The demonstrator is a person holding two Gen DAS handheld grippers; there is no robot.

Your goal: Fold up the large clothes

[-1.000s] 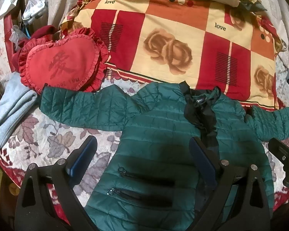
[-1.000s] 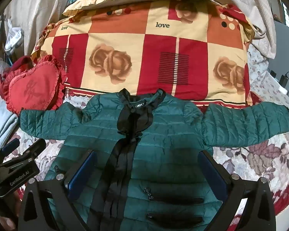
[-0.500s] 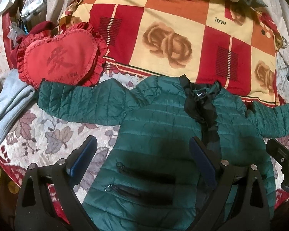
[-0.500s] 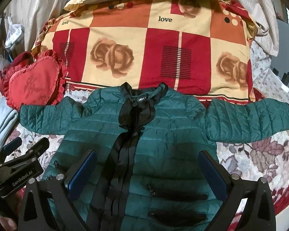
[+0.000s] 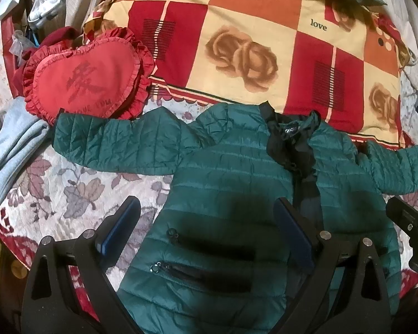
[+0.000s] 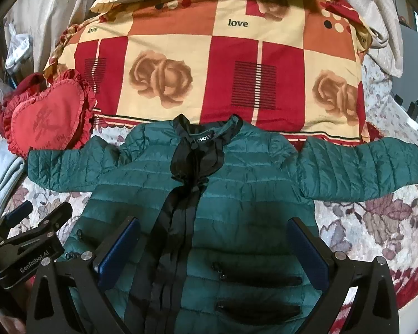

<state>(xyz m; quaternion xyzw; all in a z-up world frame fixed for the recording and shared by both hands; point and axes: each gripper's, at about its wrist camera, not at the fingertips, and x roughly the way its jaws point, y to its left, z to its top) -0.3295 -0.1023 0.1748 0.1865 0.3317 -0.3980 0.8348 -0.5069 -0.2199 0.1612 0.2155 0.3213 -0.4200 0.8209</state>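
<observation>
Warm indoor light lit both views fairly evenly. Dark soft shadows fell on the green jacket (image 5: 237, 183) just ahead of each gripper. Fisheye bending curved the edges, corners went black, and detail looked slightly soft and oversaturated.

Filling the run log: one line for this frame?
phase: pre-fold | green jacket: flat, sleeves spread | left hand-held gripper: open, above | right hand-held gripper: open, above
</observation>
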